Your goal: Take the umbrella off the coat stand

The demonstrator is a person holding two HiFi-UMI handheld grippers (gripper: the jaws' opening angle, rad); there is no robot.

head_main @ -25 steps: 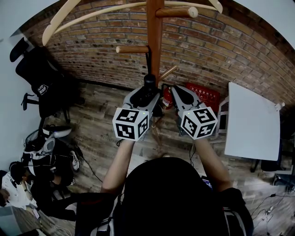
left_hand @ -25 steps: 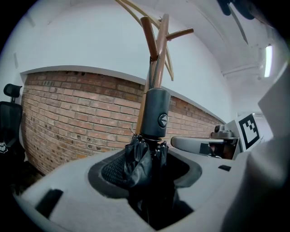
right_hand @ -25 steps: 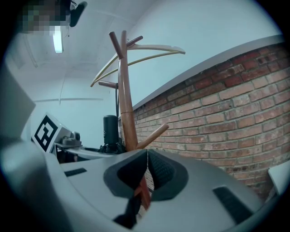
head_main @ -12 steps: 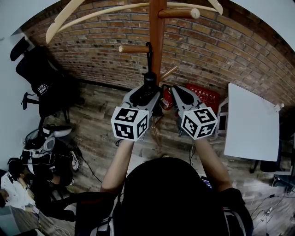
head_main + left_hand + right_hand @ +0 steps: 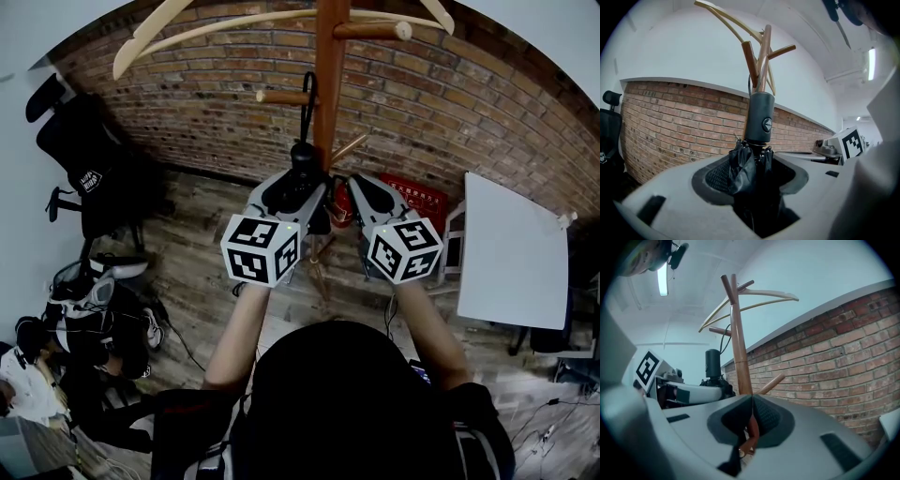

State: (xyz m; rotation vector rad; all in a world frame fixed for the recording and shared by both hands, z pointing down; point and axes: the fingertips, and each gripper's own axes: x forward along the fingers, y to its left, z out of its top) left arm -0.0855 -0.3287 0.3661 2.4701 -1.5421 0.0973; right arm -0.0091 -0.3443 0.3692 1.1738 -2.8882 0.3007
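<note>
A wooden coat stand [image 5: 330, 84] rises in front of a brick wall. The black folded umbrella [image 5: 302, 161] hangs beside its pole, its thin strap [image 5: 307, 94] looped over a short peg [image 5: 281, 97]. My left gripper [image 5: 300, 195] is shut on the umbrella's folded canopy [image 5: 750, 164], and the round handle [image 5: 760, 123] sticks up above the jaws. My right gripper [image 5: 349, 202] hovers just right of the pole, level with the left one. Its jaws [image 5: 751, 401] are shut with nothing between them, and the stand's pole [image 5: 739, 348] is behind them.
A black office chair [image 5: 89, 169] stands at the left and bags [image 5: 94, 319] lie on the wooden floor below it. A red box [image 5: 412, 197] leans against the brick wall [image 5: 187, 103]. A white table [image 5: 511, 248] is at the right.
My left gripper has risen a little with the umbrella, and the strap now sits higher against the peg. The right gripper has kept its place.
</note>
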